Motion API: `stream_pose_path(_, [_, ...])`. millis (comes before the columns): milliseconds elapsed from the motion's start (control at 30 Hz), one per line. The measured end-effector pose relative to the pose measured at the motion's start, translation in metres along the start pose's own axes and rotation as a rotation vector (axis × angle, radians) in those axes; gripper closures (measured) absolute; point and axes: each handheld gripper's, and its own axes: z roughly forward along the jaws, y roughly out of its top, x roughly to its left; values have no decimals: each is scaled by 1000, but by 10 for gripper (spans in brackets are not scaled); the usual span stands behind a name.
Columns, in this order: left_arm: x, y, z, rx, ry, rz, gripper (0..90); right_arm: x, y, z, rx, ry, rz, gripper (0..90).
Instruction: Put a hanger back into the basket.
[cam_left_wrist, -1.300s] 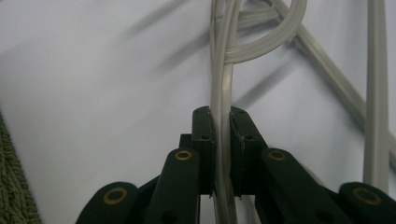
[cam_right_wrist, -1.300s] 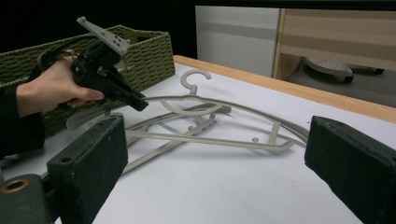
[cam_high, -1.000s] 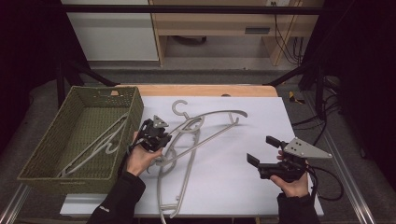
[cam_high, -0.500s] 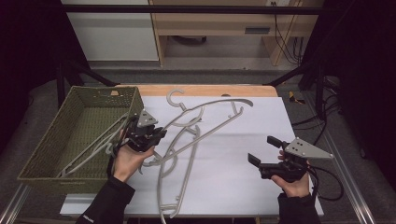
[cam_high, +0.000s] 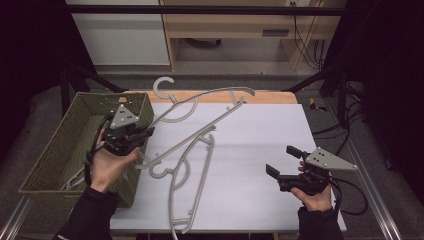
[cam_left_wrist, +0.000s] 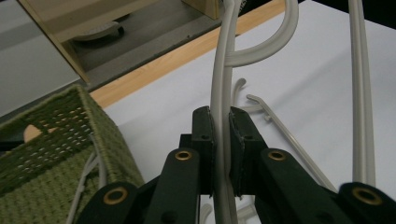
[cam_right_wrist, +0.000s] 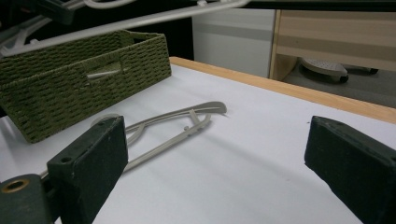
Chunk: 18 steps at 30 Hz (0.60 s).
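Note:
My left gripper (cam_high: 131, 135) hangs over the near right rim of the green woven basket (cam_high: 60, 150), shut on a grey plastic hanger (cam_high: 220, 90). The hanger is lifted off the table and slants from the gripper up to the far right. In the left gripper view the black jaws (cam_left_wrist: 221, 114) pinch the hanger's thin bar (cam_left_wrist: 218, 93), with its hook curving ahead. A second grey hanger (cam_high: 204, 175) lies flat on the white table. My right gripper (cam_high: 282, 160) rests low at the right with its jaws wide open (cam_right_wrist: 215, 154) and nothing between them.
Another grey hanger (cam_high: 75, 177) lies inside the basket. The white tabletop (cam_high: 260, 130) has a wooden far edge (cam_high: 270, 96). In the right gripper view the basket (cam_right_wrist: 84, 84) stands at the left, with the table hanger (cam_right_wrist: 177, 126) ahead.
My left gripper has moved left and upward with the hanger, from over the table to the basket's rim. The right gripper has stayed still.

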Motion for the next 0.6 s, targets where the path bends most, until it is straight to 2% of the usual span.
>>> stream_pose_path(200, [22,-3,-18,-1,16,-10,821,0,0,0,1,0,1,62])
stream_pose_path(233, [25,-4,-20,-19,26,-20,821,0,0,0,2,0,2,62])
stream_pose_path(300, [34,-6,-25,-21,29,-24,821,0,0,0,2,-3,2,62])
stream_pose_path(367, [42,-11,-29,-18,28,-60,821,0,0,1,1,-3,1,62])
stream_pose_path(400, [48,-13,-32,-9,36,-57,821,0,0,1,2,0,-2,62])
stream_pose_path(500, [62,-20,-38,-19,49,-97,821,0,0,1,3,-4,2,62])
stream_pose_path(600, [75,-28,-43,-15,64,-105,820,0,-1,2,5,-4,0,62])
